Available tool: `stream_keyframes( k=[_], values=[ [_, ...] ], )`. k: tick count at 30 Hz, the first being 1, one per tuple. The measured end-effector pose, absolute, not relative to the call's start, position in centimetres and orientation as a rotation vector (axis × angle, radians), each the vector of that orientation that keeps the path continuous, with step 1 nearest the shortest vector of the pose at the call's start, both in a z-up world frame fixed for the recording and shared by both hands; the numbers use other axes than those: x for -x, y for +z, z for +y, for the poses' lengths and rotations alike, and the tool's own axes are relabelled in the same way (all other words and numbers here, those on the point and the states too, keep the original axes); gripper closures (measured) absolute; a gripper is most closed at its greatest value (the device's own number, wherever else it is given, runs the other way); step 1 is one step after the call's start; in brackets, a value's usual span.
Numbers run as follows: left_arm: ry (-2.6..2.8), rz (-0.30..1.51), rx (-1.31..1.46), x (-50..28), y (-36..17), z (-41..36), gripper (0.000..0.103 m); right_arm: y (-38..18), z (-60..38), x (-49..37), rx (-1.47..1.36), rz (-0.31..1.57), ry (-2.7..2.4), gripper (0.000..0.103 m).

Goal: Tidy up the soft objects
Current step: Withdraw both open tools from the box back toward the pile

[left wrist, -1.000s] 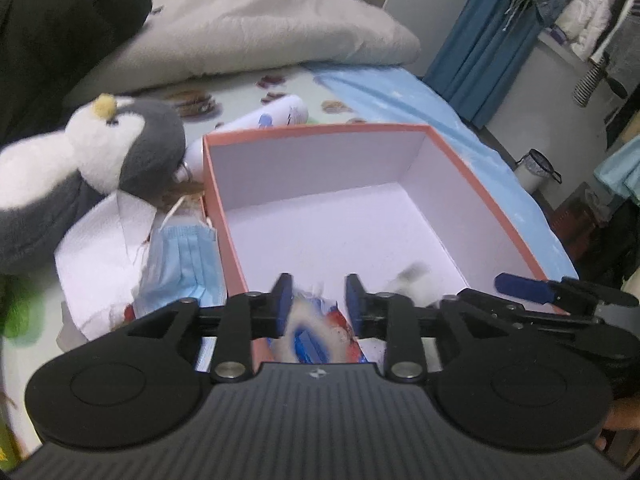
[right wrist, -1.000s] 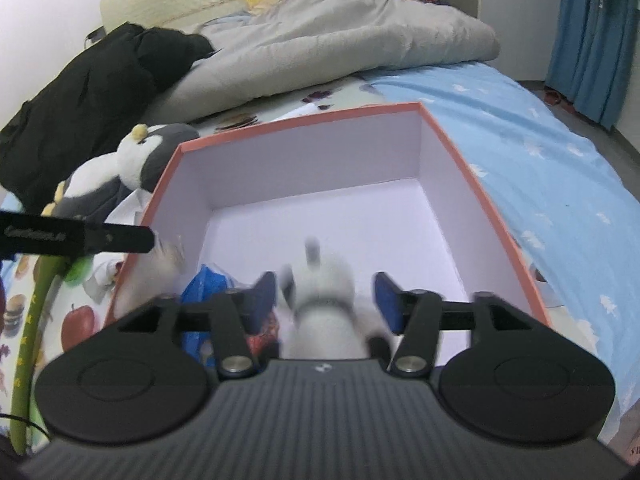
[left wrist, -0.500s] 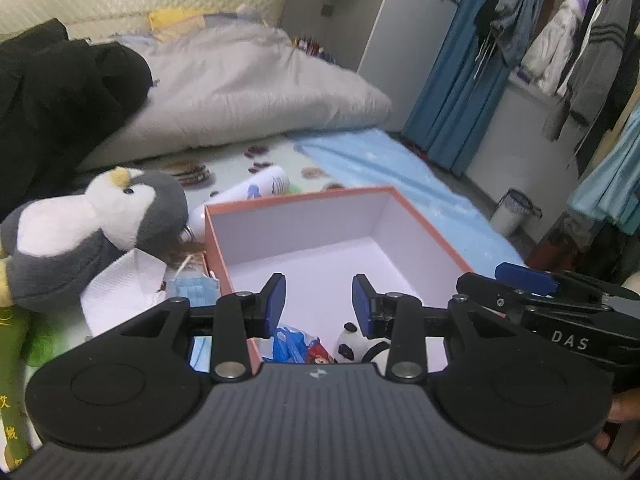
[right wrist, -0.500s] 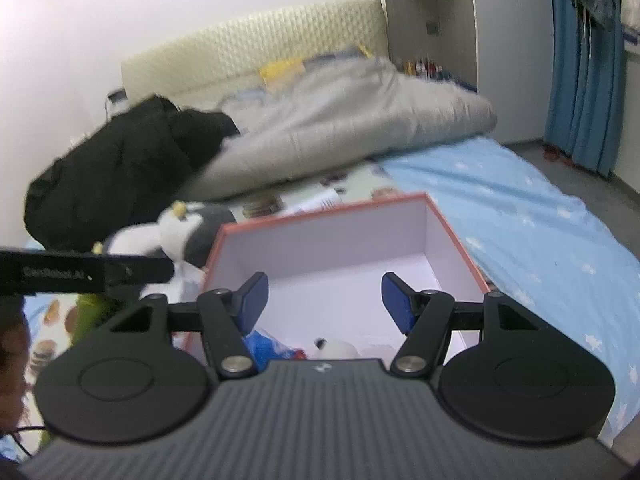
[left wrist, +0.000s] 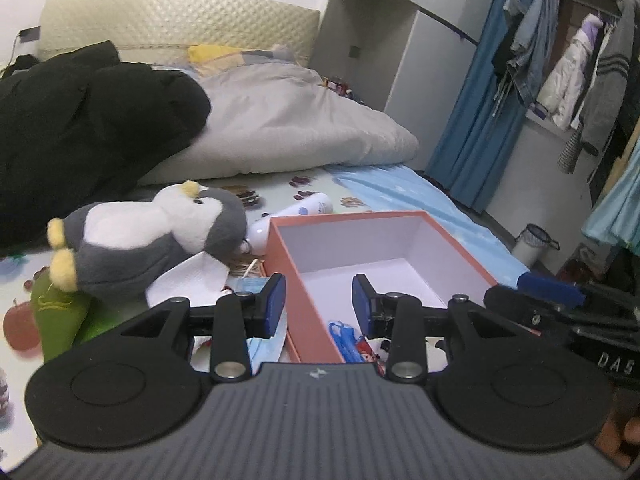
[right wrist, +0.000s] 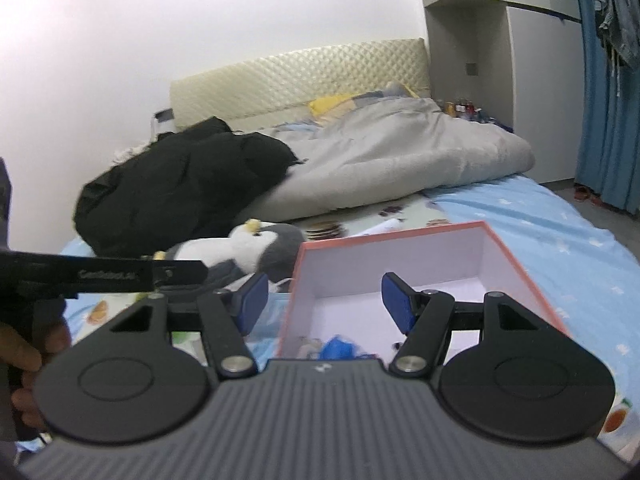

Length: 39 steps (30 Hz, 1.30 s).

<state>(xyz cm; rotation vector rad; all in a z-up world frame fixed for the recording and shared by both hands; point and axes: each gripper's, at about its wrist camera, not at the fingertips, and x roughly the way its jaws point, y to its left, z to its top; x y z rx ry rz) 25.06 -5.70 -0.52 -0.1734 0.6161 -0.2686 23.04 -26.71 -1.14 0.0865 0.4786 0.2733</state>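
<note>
1. The penguin plush (left wrist: 152, 240) lies on its side on the bed (left wrist: 400, 192), just left of the orange box (left wrist: 316, 312). Its long axis runs left to right in the left wrist view: yellow feet at the left, head at the right, next to the box's far left corner.
2. The orange box stands open-topped on the bed, long axis running away from the cameras. A blue packet (left wrist: 344, 338) and a small red item lie at its near end.
3. The left tongs (left wrist: 319, 304) stand apart with nothing between the pads; they straddle the box's left wall.
4. The right tongs (right wrist: 322, 300) stand wide apart and empty, above the box's near left corner.
5. Hidden or unclear: the near end of the box and most of its contents are cut off by both tong bodies. A blue face mask (left wrist: 266, 344) and a white tissue (left wrist: 188, 284) beside the box are partly covered. A white bottle (left wrist: 292, 216) lies behind the box, its base hidden by the plush.
</note>
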Motion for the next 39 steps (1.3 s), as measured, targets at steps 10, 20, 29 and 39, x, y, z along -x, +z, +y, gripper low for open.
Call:
stream_keyframes(
  k=[10,20,29,39],
  values=[
    [-0.191,0.651,0.198,-21.3,-3.8,-1.6,0.059,-3.5,-23.3,-20.0,-0.088,0.505,0.288,0.038],
    [-0.144,0.690,0.194,-16.8,-5.3,0.8,0.059,-5.2,-20.5,-16.2,-0.095,0.566,0.357,0.038],
    [-0.107,0.760,0.230,-12.5,-8.3,1.9,0.059,-7.6,-18.5,-12.7,-0.072,0.644,0.384,0.038],
    [-0.046,0.811,0.266,-12.3,-11.4,4.2,0.059,-9.4,-15.8,-12.2,-0.017,0.685,0.437,0.038]
  ],
)
